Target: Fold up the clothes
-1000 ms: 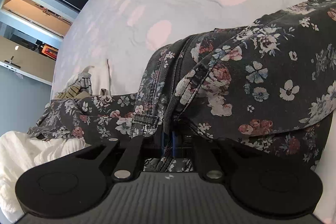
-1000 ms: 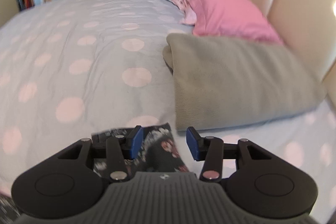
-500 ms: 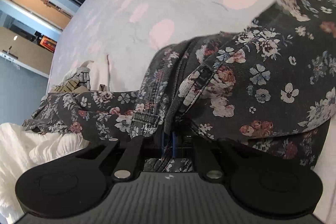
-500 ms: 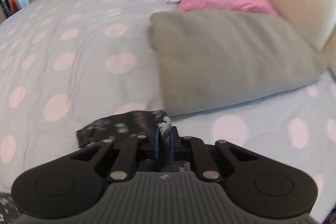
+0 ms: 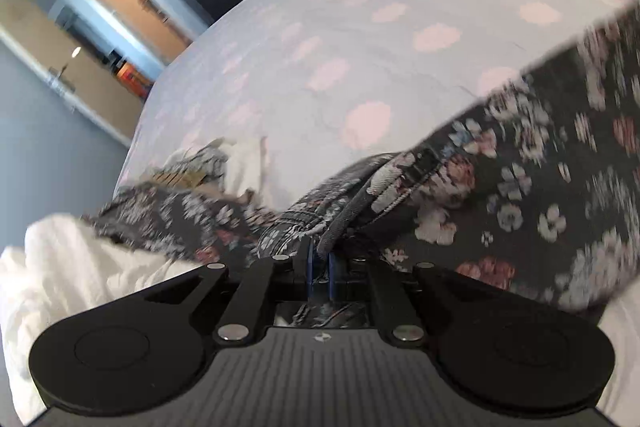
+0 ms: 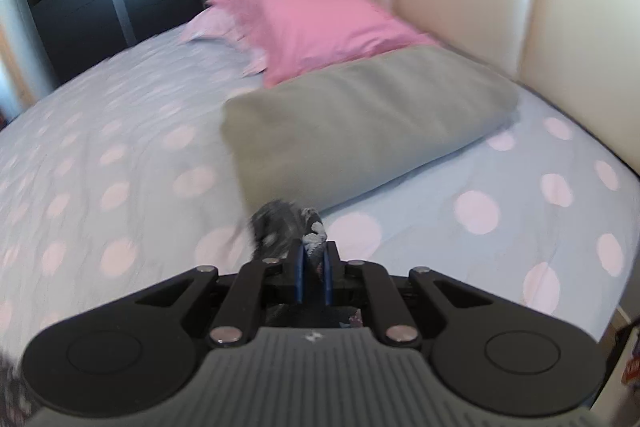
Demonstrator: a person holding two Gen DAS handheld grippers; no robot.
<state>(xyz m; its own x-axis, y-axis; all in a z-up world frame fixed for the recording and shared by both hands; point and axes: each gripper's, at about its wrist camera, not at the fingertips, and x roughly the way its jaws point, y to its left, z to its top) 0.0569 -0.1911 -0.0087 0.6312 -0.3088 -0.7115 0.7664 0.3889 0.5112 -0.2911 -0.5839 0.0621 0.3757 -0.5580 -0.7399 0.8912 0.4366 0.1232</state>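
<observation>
The flowery dark trousers (image 5: 500, 195) are soft and floppy, with a thick, stiff band at the top (a good place to hold). They lie on the spotty bed cover (image 5: 360, 39), partly lifted, with a white cloth (image 5: 60, 267) at the near left. The left gripper (image 5: 319, 259) is squeezed tight on the band and tips down. The right gripper (image 6: 312, 267) has just closed on a bunched edge of them, near the grey pillow (image 6: 360, 123), also tipped down.

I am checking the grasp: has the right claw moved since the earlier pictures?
Yes. The right claw, clamped on the floral garment, has shifted to the right: the grey pillow now lies straight ahead instead of to its right.
</observation>
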